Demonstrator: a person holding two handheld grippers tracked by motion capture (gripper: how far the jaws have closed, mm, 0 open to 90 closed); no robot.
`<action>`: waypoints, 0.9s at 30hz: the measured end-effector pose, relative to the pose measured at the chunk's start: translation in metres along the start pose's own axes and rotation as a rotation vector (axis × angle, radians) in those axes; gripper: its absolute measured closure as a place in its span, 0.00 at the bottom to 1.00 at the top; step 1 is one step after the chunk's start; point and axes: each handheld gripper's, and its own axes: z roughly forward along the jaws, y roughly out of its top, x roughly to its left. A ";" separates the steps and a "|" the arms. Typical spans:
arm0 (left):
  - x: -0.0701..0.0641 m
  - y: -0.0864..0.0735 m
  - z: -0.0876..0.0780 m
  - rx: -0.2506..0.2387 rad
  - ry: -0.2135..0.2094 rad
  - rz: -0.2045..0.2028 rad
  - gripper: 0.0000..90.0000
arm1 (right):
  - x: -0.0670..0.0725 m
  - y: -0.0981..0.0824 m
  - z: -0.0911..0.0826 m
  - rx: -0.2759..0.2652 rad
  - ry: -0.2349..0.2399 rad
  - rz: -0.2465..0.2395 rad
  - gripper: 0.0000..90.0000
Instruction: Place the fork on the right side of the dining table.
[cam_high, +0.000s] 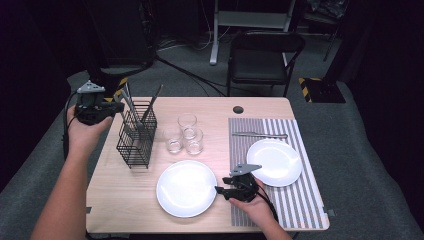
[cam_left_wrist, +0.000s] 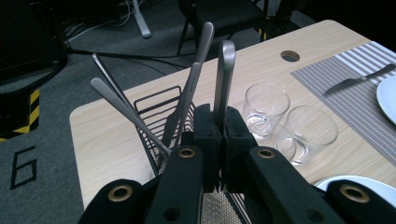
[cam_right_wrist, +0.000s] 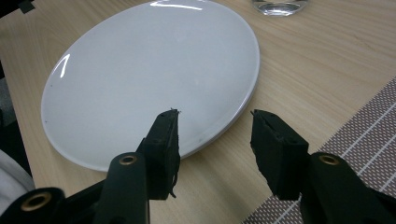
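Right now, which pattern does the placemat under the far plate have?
Grey and white stripes on the placemat, seen best in the high view.

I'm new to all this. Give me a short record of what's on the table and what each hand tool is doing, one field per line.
Left gripper: shut on a silver metal utensil handle, above the black wire cutlery basket
Right gripper: open, jaws at the rim of the round white plate on the bare wood
Second white plate: on the grey striped placemat
Knife: on the placemat, beyond that plate
Clear glasses: three, mid-table
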 end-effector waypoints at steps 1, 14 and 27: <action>-0.001 0.001 -0.001 -0.002 0.001 -0.003 0.96 | 0.000 0.000 0.000 0.000 0.000 0.000 0.57; -0.010 0.011 -0.014 0.001 -0.012 0.027 0.96 | 0.000 0.000 0.000 0.001 0.000 0.000 0.57; -0.027 0.021 -0.021 -0.008 -0.074 0.071 0.96 | 0.000 0.000 0.000 0.001 0.000 0.001 0.57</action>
